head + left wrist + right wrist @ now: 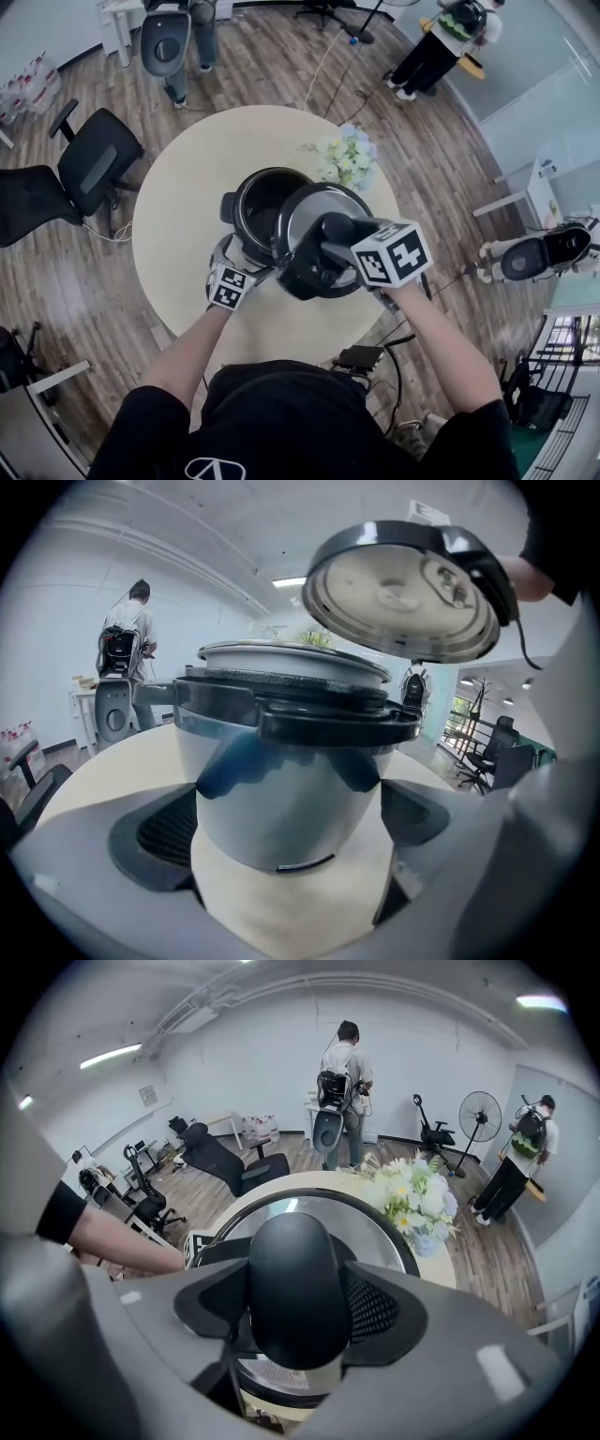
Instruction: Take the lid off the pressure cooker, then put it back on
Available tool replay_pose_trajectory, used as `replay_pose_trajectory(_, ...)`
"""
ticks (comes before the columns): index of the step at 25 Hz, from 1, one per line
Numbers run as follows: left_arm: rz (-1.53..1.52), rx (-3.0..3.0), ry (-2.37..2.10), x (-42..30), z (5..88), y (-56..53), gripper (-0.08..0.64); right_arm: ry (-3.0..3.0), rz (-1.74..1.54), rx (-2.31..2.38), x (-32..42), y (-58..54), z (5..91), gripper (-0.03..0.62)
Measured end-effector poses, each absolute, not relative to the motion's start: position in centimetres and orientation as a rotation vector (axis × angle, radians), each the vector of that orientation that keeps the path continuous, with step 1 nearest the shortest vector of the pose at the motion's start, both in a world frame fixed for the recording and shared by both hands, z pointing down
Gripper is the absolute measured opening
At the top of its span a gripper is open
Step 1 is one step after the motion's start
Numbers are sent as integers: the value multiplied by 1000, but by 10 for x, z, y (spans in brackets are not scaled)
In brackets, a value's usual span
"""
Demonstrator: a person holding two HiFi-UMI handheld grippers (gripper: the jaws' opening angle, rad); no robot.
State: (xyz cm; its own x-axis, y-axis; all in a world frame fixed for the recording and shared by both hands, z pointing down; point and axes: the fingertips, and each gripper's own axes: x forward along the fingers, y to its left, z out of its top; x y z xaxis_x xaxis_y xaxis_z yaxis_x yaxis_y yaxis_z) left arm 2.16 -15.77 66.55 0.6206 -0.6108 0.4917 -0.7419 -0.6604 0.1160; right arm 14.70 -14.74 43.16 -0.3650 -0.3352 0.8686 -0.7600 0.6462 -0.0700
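The pressure cooker pot [261,208] stands uncovered on the round beige table [183,197], and I can see down into its dark inside. In the left gripper view the steel body [281,799] sits between my left gripper's [291,822] pads, which press on both sides of it. This left gripper [239,264] is at the pot's near left. The lid [317,214] hangs tilted above the pot's right rim, with its underside [403,597] showing. My right gripper [298,1307] is shut on the lid's black handle [295,1269], and it [330,246] holds from the near side.
A bunch of pale flowers [349,159] stands on the table just behind the lid. Black office chairs [89,155] are on the floor at the left. People stand at the far side of the room [342,1072]. Cables run across the wooden floor.
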Motion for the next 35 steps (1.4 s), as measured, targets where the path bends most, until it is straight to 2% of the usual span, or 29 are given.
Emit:
replay_pose_trajectory(8,605,2541,-1075,22,666,-157,589,-1855,680,962,226,-76,470,308)
replay_pose_trajectory(15,608,2543,-1079,21,669,-157,589,-1733,756,1026,274,-32,548,307)
replay_pose_trajectory(26,628,2546,-1067,21,667,-157,589,-1687,809,1045,262,-29,684,302)
replay_pose_trajectory(35,630,2544,-1069,21,667,-158,589,-1644,967,1055,264,-30,730,305)
